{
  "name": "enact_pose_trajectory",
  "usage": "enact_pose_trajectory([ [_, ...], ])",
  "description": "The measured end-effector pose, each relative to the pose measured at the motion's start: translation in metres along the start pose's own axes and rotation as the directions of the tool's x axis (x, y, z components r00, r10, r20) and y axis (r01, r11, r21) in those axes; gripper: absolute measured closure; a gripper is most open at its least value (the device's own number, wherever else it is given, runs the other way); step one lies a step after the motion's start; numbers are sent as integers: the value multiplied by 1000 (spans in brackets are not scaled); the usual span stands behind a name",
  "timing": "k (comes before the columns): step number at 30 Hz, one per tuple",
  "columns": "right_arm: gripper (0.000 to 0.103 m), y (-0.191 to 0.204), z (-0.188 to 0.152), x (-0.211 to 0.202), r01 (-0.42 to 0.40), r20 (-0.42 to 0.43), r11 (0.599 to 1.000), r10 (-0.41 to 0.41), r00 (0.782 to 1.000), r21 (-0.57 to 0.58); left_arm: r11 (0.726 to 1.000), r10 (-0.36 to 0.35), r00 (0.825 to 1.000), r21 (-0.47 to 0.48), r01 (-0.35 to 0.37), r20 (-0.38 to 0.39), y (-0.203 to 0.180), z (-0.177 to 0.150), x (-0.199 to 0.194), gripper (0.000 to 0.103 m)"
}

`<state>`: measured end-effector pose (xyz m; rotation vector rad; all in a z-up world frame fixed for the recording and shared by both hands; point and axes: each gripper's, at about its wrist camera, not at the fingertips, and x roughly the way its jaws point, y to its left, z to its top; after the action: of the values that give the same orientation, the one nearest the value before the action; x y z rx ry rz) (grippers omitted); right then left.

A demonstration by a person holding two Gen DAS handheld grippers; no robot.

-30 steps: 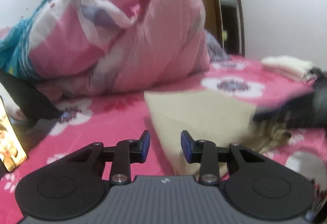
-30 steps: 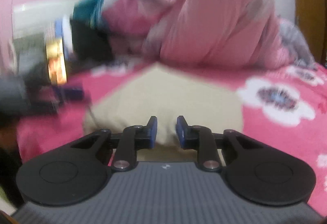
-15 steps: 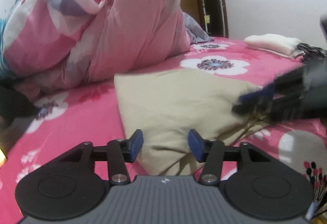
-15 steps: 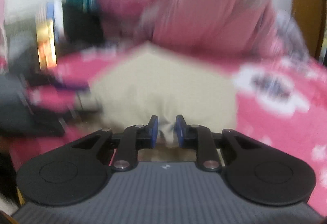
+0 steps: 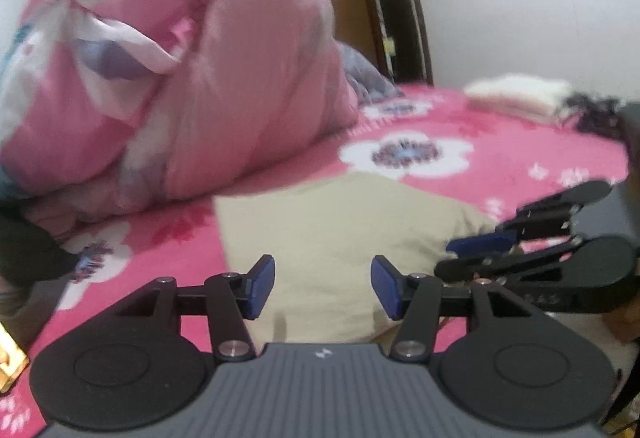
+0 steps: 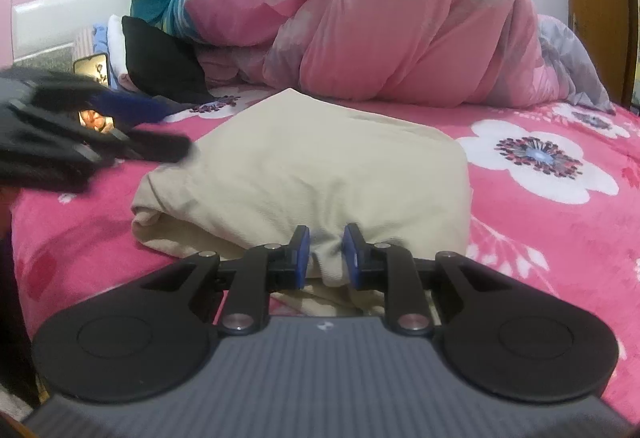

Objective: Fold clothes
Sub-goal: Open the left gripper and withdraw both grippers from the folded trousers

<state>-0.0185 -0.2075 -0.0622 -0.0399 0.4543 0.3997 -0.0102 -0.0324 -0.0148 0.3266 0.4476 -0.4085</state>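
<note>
A beige garment (image 6: 304, 166) lies folded on the pink flowered bedsheet (image 6: 560, 214); it also shows in the left wrist view (image 5: 340, 234). My right gripper (image 6: 323, 252) is shut on a pinch of the garment's near edge. My left gripper (image 5: 322, 288) is open and empty, just above the garment's near left part. The right gripper shows in the left wrist view (image 5: 480, 242) at the garment's right side. The left gripper shows blurred in the right wrist view (image 6: 120, 134) at the garment's left corner.
A big pink quilt (image 5: 192, 78) is heaped at the back of the bed. A black cushion (image 6: 160, 58) and a lit phone (image 6: 94, 78) lie at the left. A folded white garment (image 5: 520, 96) and a dark item (image 5: 592, 110) lie at the far right. A wooden door (image 5: 348, 2) stands behind.
My left gripper has opened wider and moved in over the garment. My right gripper has closed on the garment's near edge and steadied.
</note>
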Motion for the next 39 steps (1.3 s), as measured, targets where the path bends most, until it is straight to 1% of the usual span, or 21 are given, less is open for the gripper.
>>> enact_pose_trajectory([
  [2,85,-2,6,-4,-11,-11,1000,11,1000,21,1000,4,999,5,-4,-49,-5,-7,15,49],
  [3,85,-4,11,-8,-16,-6,999,16,1000,29,1000,5,998,5,-5,-60,-6,-9,19,49],
  [6,84,-10,32,-22,-28,42,999,26,999,40,1000,3,999,-11,-3,-50,-5,-13,16,48],
  [9,84,-19,45,-16,-22,62,999,20,998,36,999,-3,999,-38,1,-49,-2,-16,15,47],
  [11,84,-26,43,0,-12,29,999,11,1000,42,998,-7,999,-57,4,-49,0,-18,14,47],
  [16,83,-42,21,25,-34,-37,990,40,999,137,998,-25,999,-61,23,-37,3,-21,11,47],
  [18,83,-44,18,28,-37,-44,986,45,998,160,997,-35,999,-75,32,-30,7,-19,8,47],
  [20,83,-43,18,31,-31,-48,988,38,998,149,995,-40,999,-87,38,-22,10,-17,4,46],
  [24,81,-56,34,54,-8,-107,989,24,994,144,996,-29,999,-79,31,21,15,-7,-8,46],
  [26,81,-63,42,65,3,-136,990,17,991,142,996,-37,999,-81,40,38,18,1,-6,42],
  [27,81,-66,45,71,8,-151,990,13,989,140,996,-41,998,-82,44,38,19,2,-4,42],
  [34,81,-89,73,111,47,-252,991,-13,968,128,993,-52,998,-100,57,47,15,-14,3,42],
  [37,81,-91,79,116,36,-279,994,-6,960,104,992,-57,997,-108,62,51,14,-20,6,41],
  [39,81,-91,93,114,36,-283,996,-9,959,88,991,-60,997,-114,66,54,13,-25,9,41],
])
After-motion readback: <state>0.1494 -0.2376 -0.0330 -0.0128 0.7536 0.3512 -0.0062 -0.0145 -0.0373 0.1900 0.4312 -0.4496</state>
